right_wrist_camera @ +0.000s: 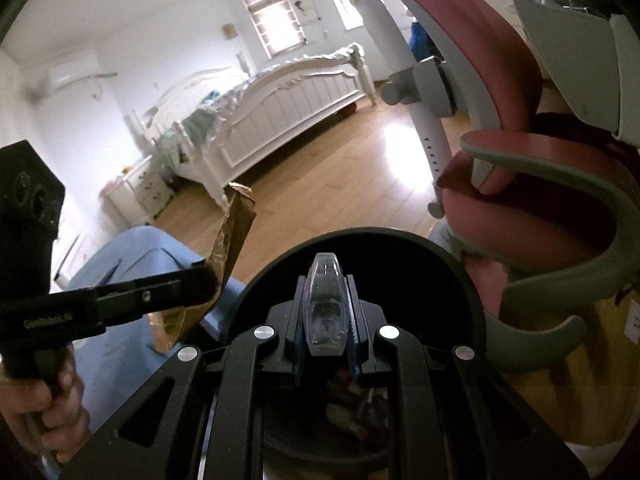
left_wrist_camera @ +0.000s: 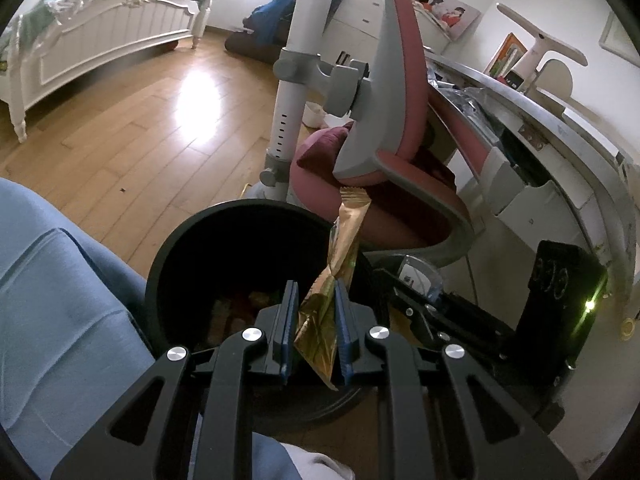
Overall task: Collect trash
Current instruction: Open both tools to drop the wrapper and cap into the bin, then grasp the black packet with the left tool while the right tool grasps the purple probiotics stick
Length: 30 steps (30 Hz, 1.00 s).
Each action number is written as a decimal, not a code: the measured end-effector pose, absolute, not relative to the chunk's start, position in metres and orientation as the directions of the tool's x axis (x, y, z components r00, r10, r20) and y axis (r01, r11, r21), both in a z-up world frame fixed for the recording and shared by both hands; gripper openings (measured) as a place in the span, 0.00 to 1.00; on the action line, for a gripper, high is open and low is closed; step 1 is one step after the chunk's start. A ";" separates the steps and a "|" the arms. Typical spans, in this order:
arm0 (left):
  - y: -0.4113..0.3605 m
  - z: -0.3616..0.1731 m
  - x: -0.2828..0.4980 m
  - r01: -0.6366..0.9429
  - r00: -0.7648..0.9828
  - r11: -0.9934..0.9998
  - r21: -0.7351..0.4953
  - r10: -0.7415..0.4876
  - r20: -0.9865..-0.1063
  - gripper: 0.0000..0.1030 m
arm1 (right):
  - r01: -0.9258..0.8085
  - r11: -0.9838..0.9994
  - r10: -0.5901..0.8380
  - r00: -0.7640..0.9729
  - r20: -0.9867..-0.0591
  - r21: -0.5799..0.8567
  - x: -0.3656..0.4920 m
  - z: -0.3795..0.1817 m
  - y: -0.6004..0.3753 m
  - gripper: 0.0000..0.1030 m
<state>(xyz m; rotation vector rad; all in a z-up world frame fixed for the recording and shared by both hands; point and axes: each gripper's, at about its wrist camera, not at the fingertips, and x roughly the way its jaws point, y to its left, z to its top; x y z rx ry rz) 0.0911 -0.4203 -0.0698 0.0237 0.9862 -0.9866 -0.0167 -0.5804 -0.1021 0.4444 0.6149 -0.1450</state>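
**Two grippers holding trash above a black bin in a bedroom**

A bedroom with a pale wood floor (left_wrist_camera: 132, 120). A white carved bed (left_wrist_camera: 100, 36) sits at ten o'clock in the left wrist view and near the centre, toward eleven o'clock, in the right wrist view. A pink and grey desk chair (left_wrist_camera: 396, 128) fills the one to three o'clock area of the left view, with a cluttered desk (left_wrist_camera: 560, 120) curving behind it at two o'clock. The person's blue-clad leg (left_wrist_camera: 60, 288) takes up eight o'clock.

A round black trash bin (left_wrist_camera: 192, 240) stands on the floor just below centre in both views; some dim scraps lie at its bottom. In the right view its rim (right_wrist_camera: 440, 248) arcs around the gripper tips.

The left gripper (left_wrist_camera: 316, 292), at six o'clock in its own view, is clenched on a crinkled gold foil wrapper (left_wrist_camera: 344, 240). The wrapper stands upright between the blue finger pads (left_wrist_camera: 290, 320), its top reaching toward twelve o'clock and its lower end hanging below the pads, over the bin's right rim. In the right view this gripper comes in from nine o'clock, with the wrapper (right_wrist_camera: 234, 232) sticking up beside the bin and the person's hand (right_wrist_camera: 44, 412) at eight o'clock.

The right gripper (right_wrist_camera: 325, 312) is closed on a small clear plastic piece (right_wrist_camera: 325, 304), held upright between its pads directly above the bin's opening.
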 end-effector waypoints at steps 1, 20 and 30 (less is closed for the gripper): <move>-0.420 -0.070 0.092 0.706 0.178 0.590 -0.393 -0.684 -0.707 0.19 | 0.262 0.896 -0.002 0.808 -0.589 0.358 -0.016 -0.102 -0.580 0.17; -0.386 -0.053 0.093 0.668 0.234 0.625 -0.404 -0.692 -0.683 0.69 | 0.321 0.875 -0.034 0.787 -0.615 0.362 -0.013 -0.101 -0.576 0.75; -0.281 -0.032 0.116 0.555 0.410 0.748 -0.364 -0.626 -0.663 0.69 | 0.219 0.913 0.045 0.786 -0.616 0.345 0.010 -0.079 -0.518 0.75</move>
